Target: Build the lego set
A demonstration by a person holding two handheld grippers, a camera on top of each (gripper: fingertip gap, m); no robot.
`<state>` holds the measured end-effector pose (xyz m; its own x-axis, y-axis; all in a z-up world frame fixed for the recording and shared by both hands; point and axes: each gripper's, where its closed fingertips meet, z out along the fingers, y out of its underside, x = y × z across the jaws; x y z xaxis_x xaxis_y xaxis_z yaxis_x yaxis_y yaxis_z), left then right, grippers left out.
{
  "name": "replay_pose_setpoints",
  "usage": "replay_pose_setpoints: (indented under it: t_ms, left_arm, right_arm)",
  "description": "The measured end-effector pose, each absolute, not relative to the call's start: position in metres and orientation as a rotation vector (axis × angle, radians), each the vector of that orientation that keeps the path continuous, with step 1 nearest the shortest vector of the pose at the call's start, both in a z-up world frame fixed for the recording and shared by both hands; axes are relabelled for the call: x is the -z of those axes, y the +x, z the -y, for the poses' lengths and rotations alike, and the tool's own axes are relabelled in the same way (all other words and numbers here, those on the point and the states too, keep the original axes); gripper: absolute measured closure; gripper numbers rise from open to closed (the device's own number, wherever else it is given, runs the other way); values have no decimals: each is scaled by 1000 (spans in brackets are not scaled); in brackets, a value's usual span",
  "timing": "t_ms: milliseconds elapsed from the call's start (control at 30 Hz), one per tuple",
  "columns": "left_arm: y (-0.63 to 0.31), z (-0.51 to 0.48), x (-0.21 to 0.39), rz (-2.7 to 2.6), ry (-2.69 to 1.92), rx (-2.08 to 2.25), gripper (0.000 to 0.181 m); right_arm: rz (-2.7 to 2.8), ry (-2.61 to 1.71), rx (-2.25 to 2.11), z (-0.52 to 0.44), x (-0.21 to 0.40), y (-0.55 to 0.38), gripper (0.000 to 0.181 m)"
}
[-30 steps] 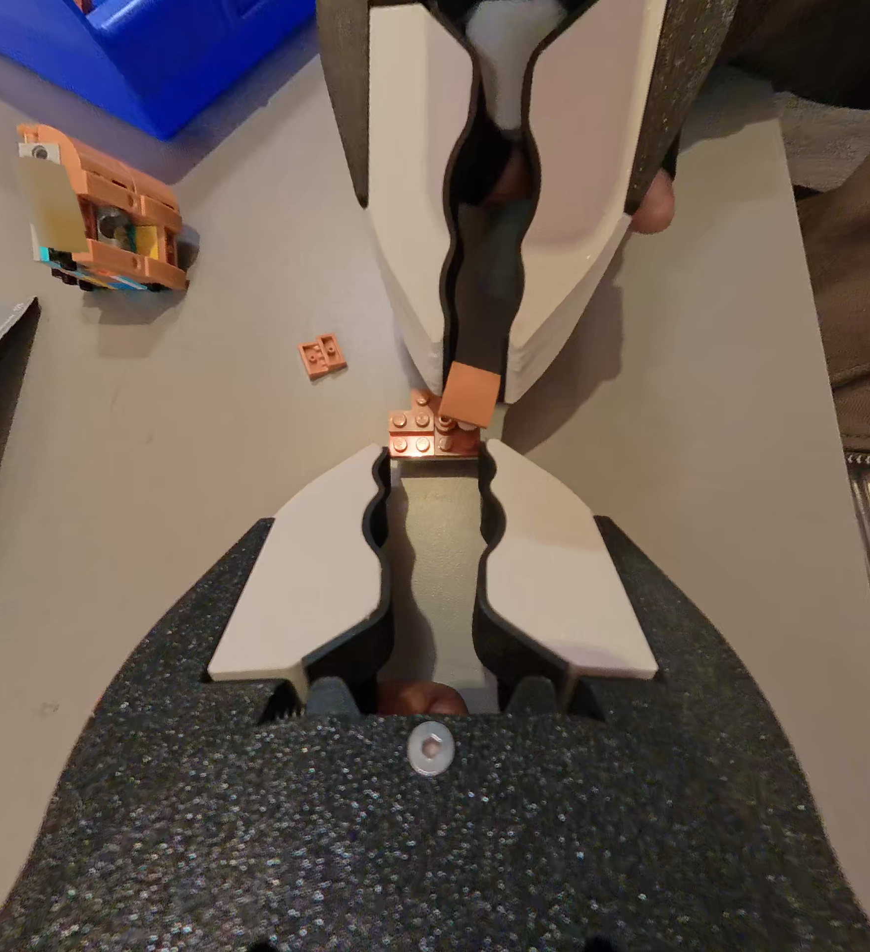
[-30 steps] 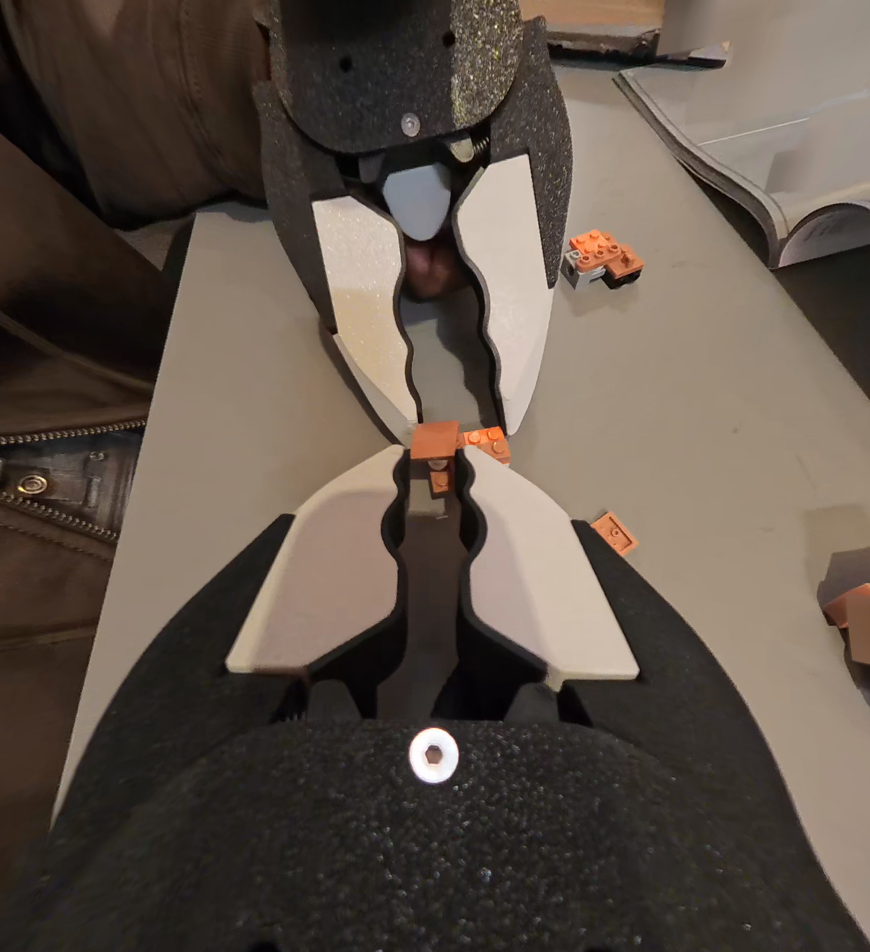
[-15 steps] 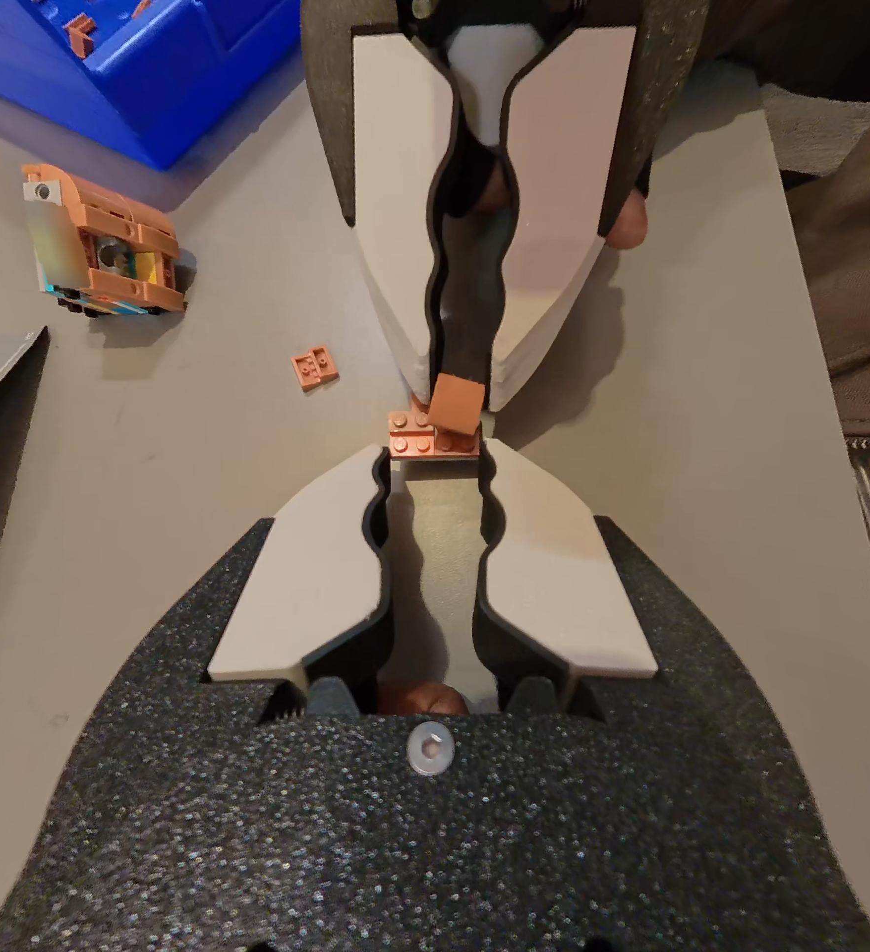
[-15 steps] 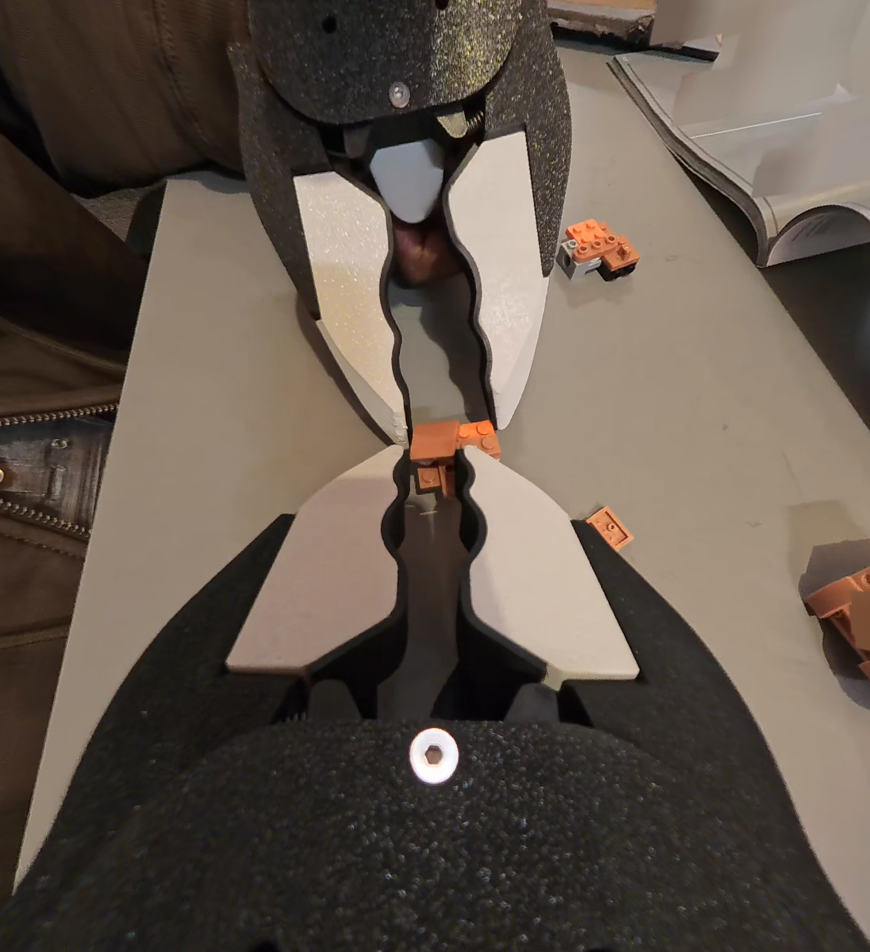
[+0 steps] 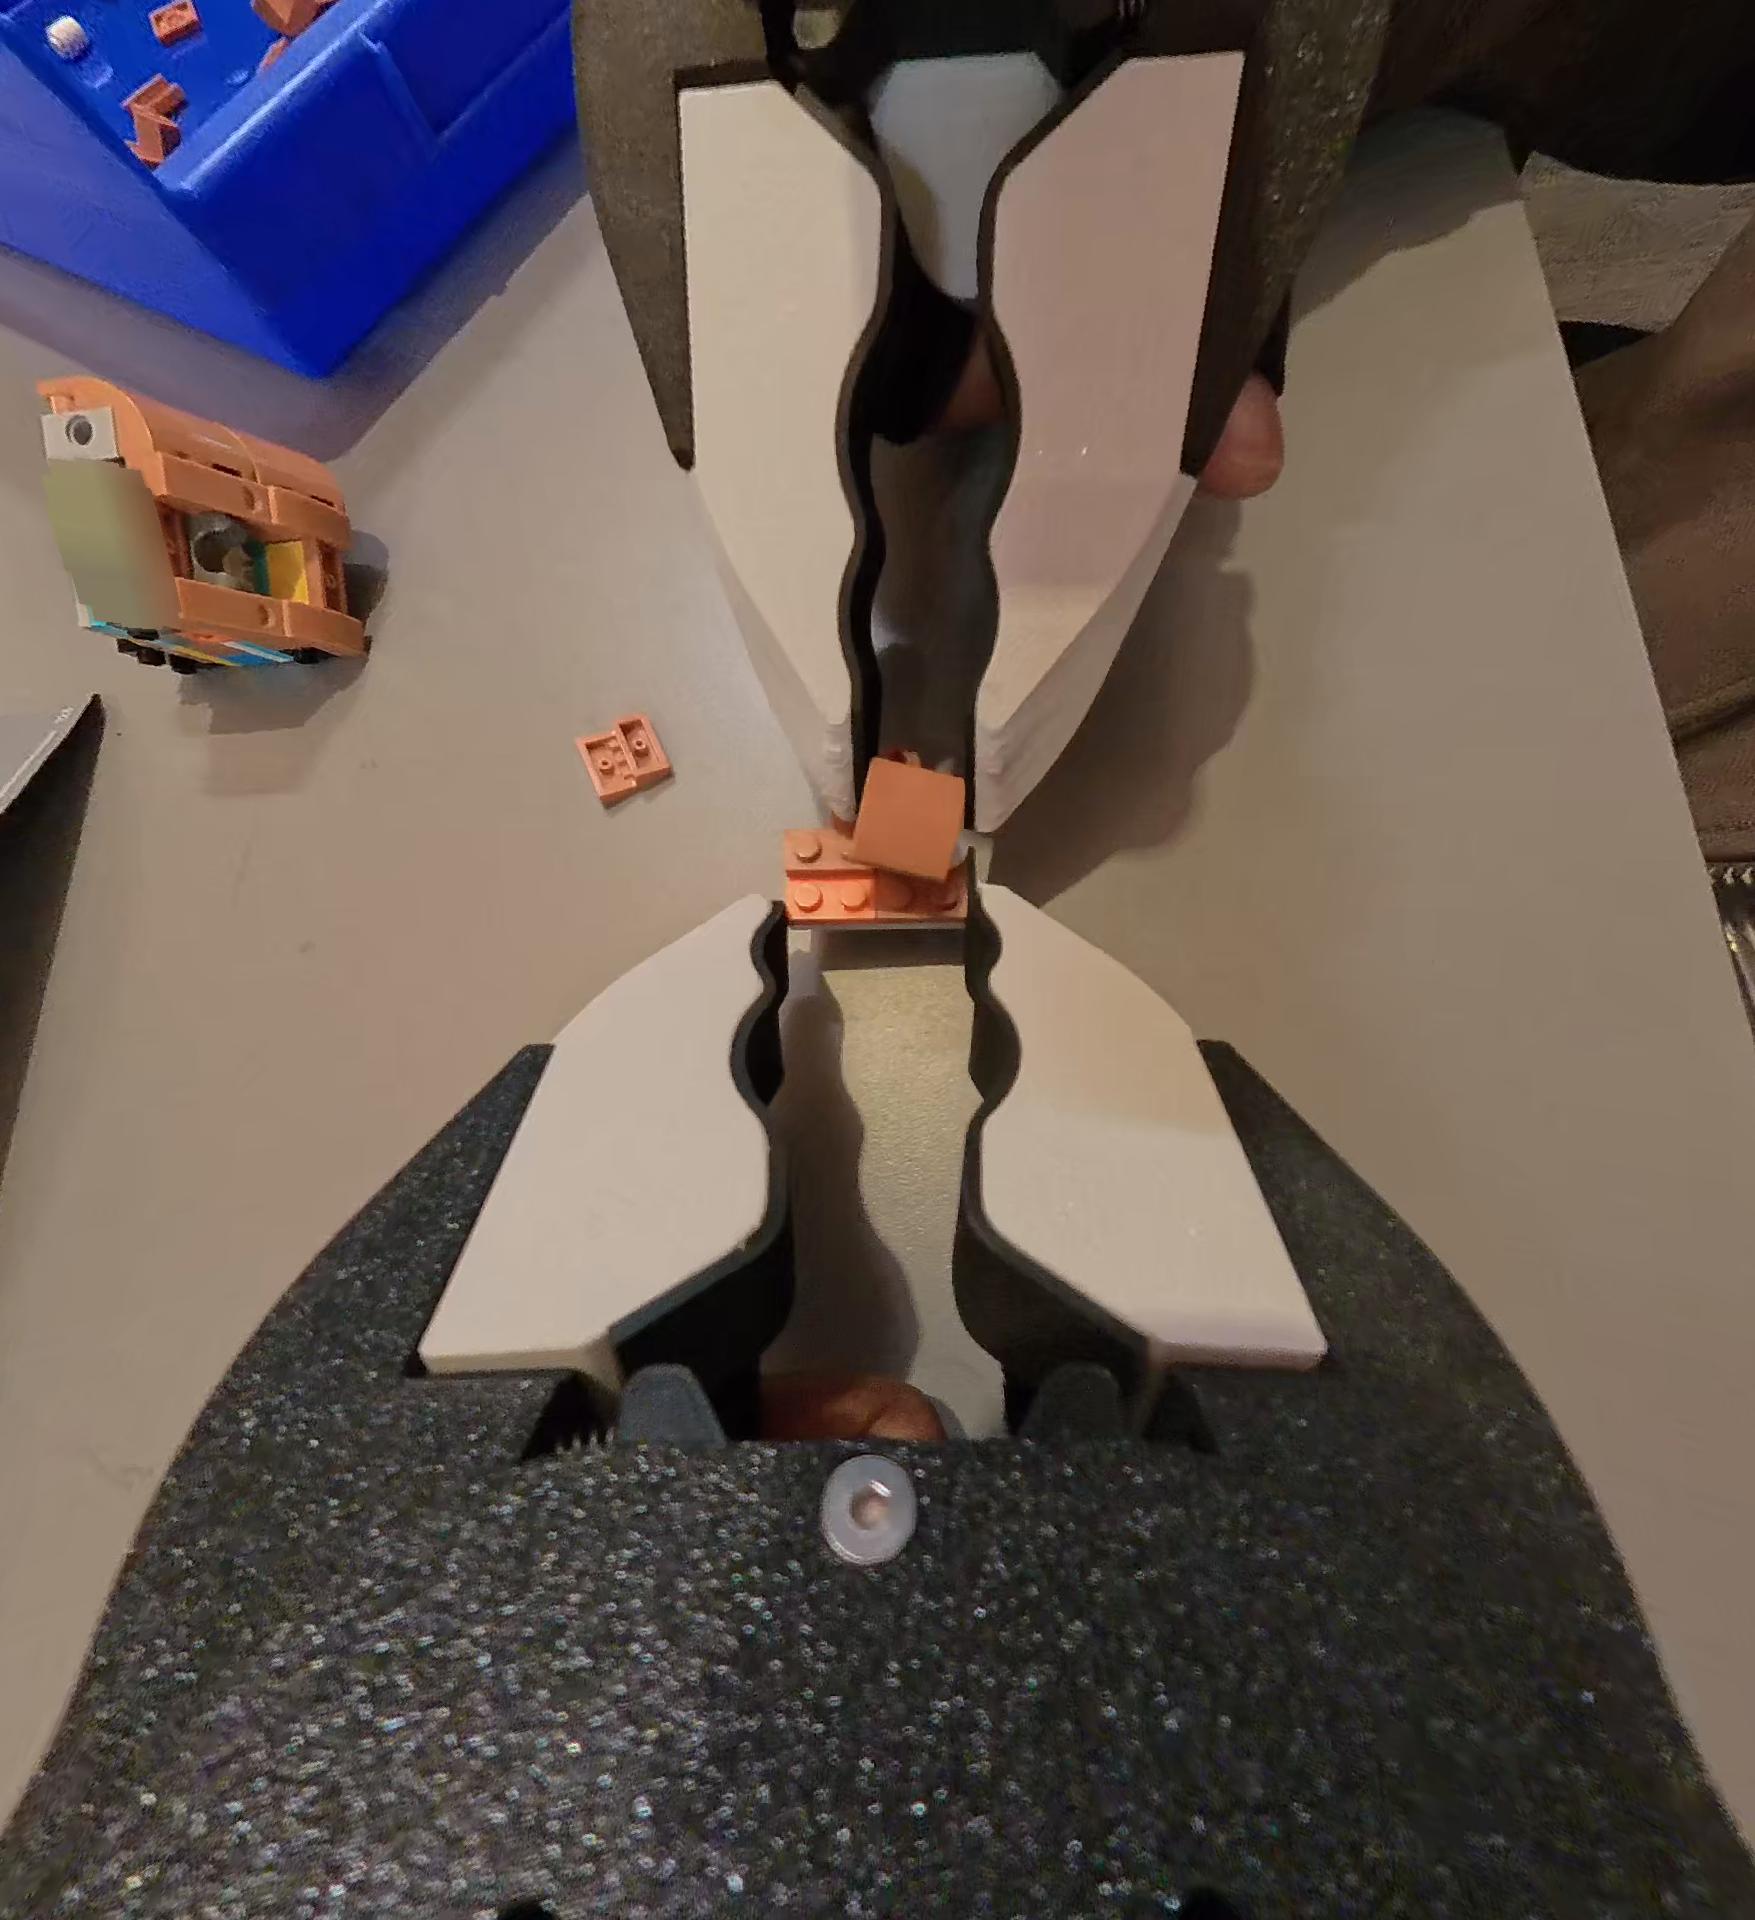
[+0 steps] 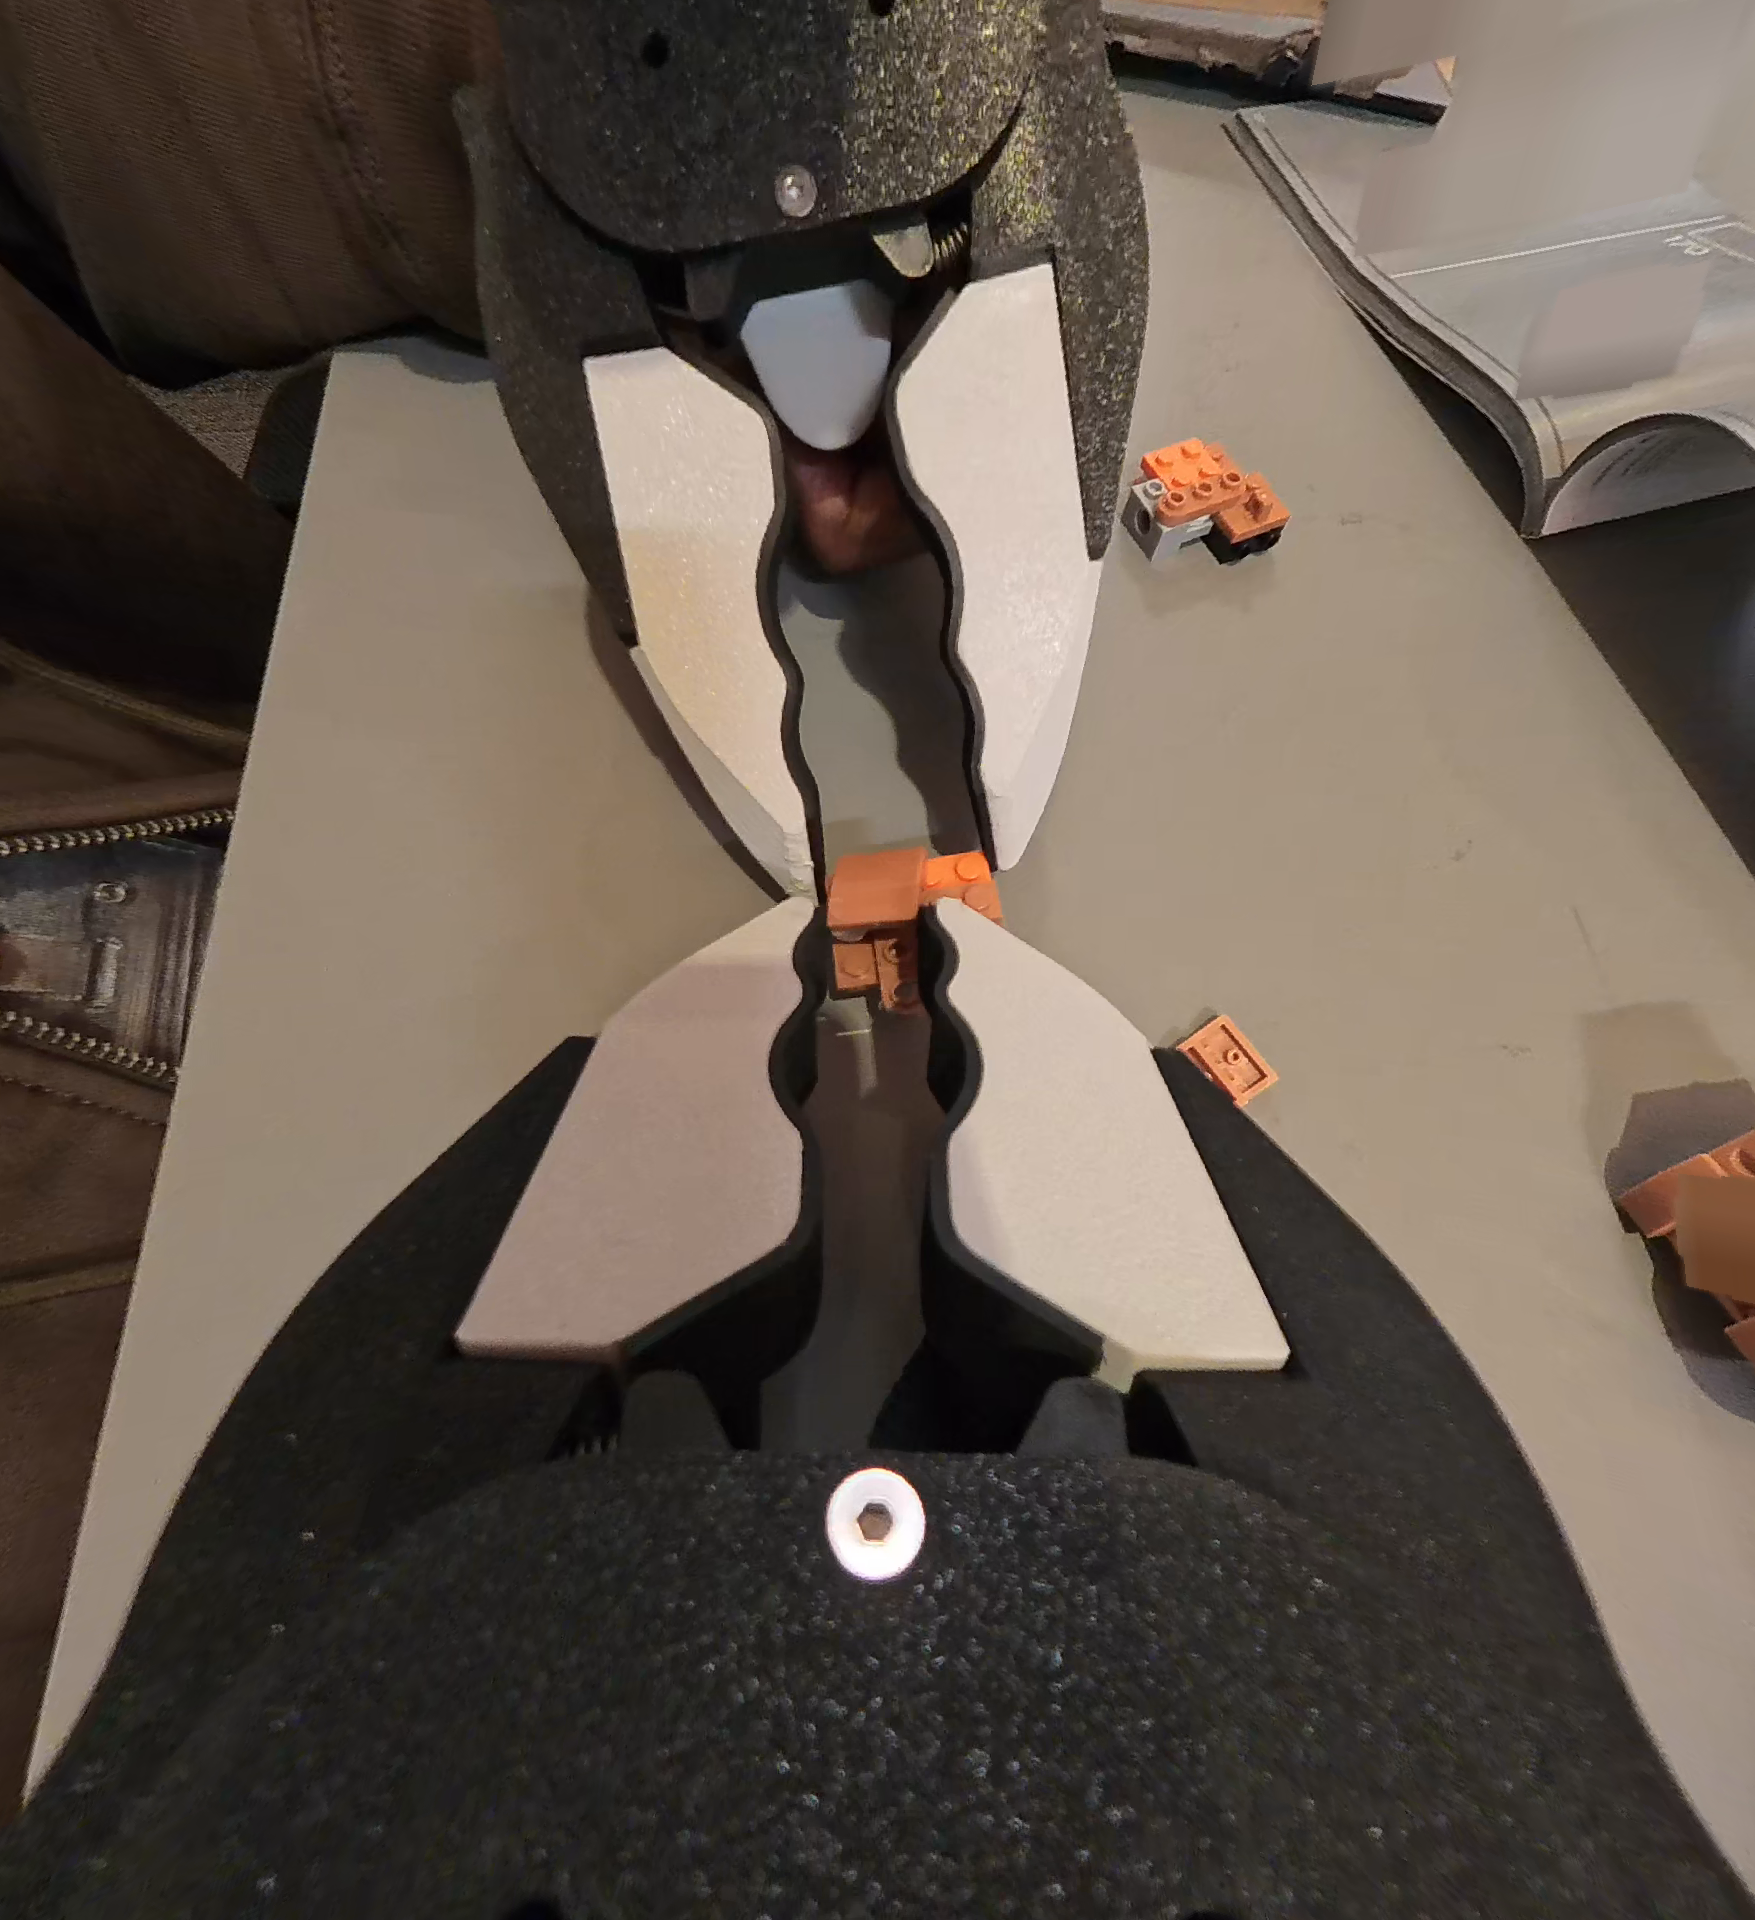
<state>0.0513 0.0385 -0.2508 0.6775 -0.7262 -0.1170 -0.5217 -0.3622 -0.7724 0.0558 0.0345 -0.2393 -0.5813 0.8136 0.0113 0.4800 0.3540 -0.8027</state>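
Booklet (image 6: 1538, 343) print blurred, unreadable.

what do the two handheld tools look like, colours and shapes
Both match: the left tool and right tool each have a speckled black, grainy body, two pale grey flat fingers with wavy black-lined inner edges tapering to tips, and a silver screw centred on the body.

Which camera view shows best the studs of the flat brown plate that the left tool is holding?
The left wrist view: the plate faces up there, studs visible beside the tilted smooth piece. In the right wrist view, only one end shows behind that piece.
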Motion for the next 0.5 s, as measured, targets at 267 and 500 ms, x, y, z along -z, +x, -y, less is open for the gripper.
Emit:
replay_pose_setpoints:
  t_ms: [267, 500]
  left_arm:
    - [53, -38, 250, -977, -2032, 305, 148]
    - [51, -38, 250, -996, -2019, 295, 148]
  right_arm:
    - [2213, -1128, -1089, -34, 240, 56, 165]
    - [2167, -1188, -999, -40, 240, 53, 165]
